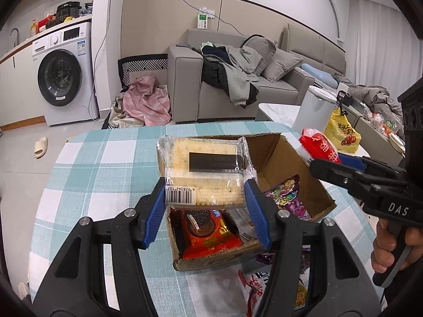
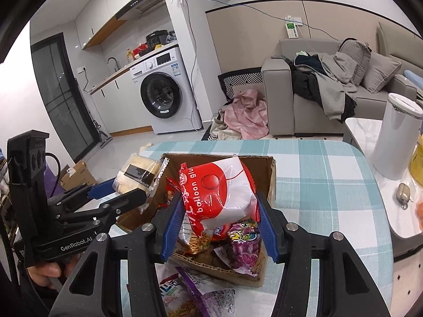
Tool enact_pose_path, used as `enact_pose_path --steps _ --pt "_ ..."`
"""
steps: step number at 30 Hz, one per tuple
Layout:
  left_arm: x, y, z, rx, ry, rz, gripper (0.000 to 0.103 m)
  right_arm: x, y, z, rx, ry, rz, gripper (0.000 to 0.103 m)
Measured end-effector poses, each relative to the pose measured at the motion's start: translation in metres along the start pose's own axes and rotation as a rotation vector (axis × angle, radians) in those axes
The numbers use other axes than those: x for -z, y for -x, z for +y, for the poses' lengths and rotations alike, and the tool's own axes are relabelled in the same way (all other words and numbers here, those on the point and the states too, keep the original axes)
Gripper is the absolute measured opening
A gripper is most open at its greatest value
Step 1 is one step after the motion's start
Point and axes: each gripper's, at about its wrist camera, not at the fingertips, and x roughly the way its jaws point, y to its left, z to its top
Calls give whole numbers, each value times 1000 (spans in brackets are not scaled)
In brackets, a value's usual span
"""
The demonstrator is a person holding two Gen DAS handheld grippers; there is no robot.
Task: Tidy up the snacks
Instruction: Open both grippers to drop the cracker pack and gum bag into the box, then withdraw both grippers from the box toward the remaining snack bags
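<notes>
My left gripper is shut on a clear pack of pale crackers and holds it above the open cardboard box. The box holds a red cookie pack and a purple candy bag. My right gripper is shut on a red and white balloon-gum bag and holds it over the same box. The left gripper with the cracker pack shows at the left of the right wrist view. The right gripper with its bag shows at the right of the left wrist view.
The box stands on a table with a teal checked cloth. Loose snack bags lie on the cloth in front of the box. A white bin and a yellow bag stand on a side table at the right.
</notes>
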Motion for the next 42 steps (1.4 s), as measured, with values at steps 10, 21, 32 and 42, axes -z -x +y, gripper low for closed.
enact_pose_path --steps 10,21,32,42 --pt "0 -30 -2 4 -7 29 55 4 -20 -10 10 -22 35 54" --pt "3 -57 -8 7 -28 61 56 3 -44 -5 26 -24 60 55" --pt "5 -42 -9 3 -25 60 70 6 -22 -4 65 25 14 79" --pt "8 0 -16 -12 -22 26 101 16 8 -15 81 9 2 101"
